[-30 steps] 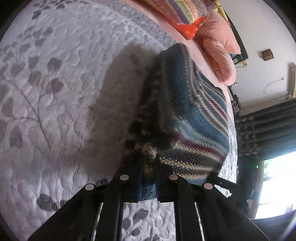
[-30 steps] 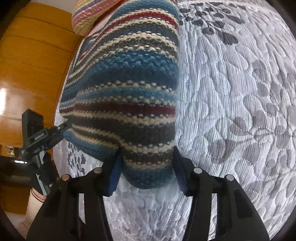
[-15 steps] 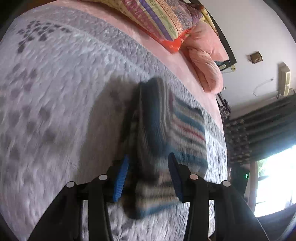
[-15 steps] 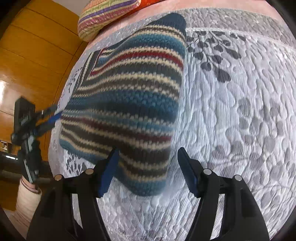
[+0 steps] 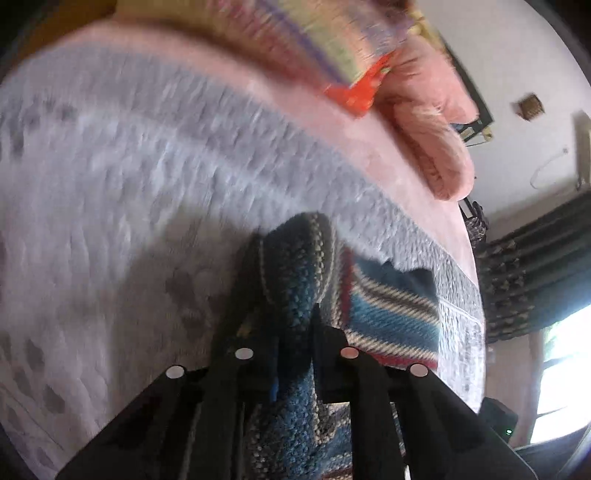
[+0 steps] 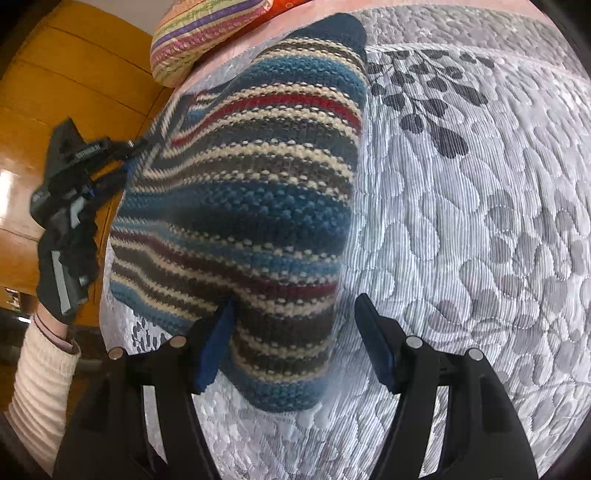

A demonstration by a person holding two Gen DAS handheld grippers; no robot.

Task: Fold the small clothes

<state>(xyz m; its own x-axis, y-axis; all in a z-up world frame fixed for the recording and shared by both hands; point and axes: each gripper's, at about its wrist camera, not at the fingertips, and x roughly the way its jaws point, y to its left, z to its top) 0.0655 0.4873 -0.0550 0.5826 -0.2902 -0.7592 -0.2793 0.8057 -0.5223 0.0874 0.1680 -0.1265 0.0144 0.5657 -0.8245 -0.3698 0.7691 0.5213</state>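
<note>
A: How are the jaws set on each side?

B: On the left gripper [image 5: 291, 354] the jaws are drawn narrow and a bunched edge of the striped knit garment [image 6: 251, 206] is pinched between them; the cloth is seen running back between the fingers toward the camera. On the right gripper [image 6: 299, 343] the jaws are spread wide, and the near corner of the garment lies between them without being clamped. Whether the left pad is brushed by the cloth cannot be told.

A: And where is the garment itself?

B: It is laid on the grey quilted bedspread [image 6: 480, 221], already doubled into a thick stack, with its far end toward the striped pillow [image 6: 207, 33] and the pink pillows [image 5: 436, 122]. In the right wrist view the left gripper [image 6: 85, 162] is seen at the garment's left edge, held by a gloved hand [image 6: 62, 258].

A: How is the step best carried out?

B: By the look of it, a further fold is being started from the left edge. The pinched edge should be lifted only enough to clear the layers below, then carried straight across so the stripes stay parallel. Both layers ought to be caught in the pinch, or the stack may be peeled apart. The right jaws would be better closed on the near corner, or pressed down on it, so that the bulky knit is not dragged over the bedspread.
</note>
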